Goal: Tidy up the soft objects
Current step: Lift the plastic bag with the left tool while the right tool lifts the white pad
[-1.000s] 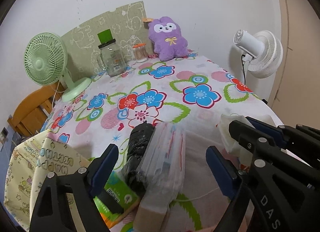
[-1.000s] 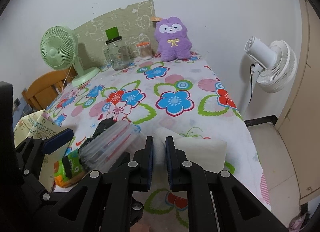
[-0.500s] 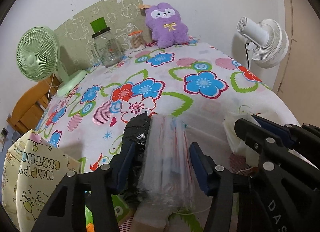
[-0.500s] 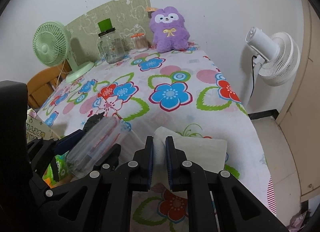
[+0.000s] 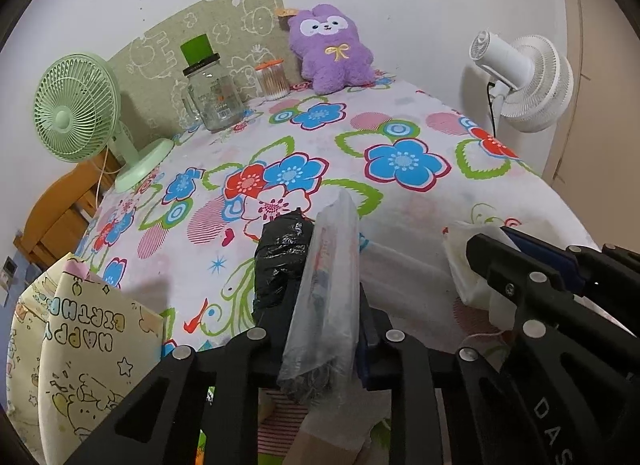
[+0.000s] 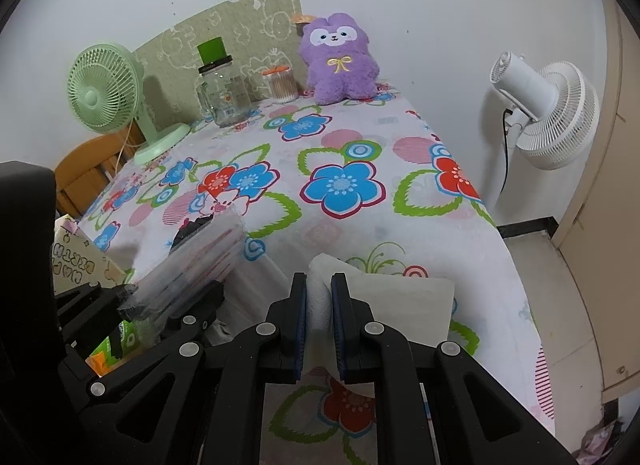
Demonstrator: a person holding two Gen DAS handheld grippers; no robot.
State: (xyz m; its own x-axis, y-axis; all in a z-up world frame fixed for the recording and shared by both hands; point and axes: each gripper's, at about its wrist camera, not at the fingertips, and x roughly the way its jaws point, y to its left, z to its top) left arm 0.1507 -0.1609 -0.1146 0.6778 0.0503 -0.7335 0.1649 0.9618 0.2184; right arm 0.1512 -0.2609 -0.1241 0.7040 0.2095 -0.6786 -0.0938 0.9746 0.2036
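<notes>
Plastic pack (image 5: 328, 297) clamped: left jaws just closed.

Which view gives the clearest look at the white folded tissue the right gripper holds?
The right wrist view: the white folded tissue lies mostly unhidden, with the right gripper shut on its near edge. The left wrist view shows only a crumpled corner of it, largely hidden behind that gripper's black fingers.

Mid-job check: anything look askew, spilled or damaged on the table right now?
Nothing spilled or damaged. The left tool pinches the clear plastic packet, which tilts up off the tablecloth; the right tool clamps folded white tissue.
</notes>
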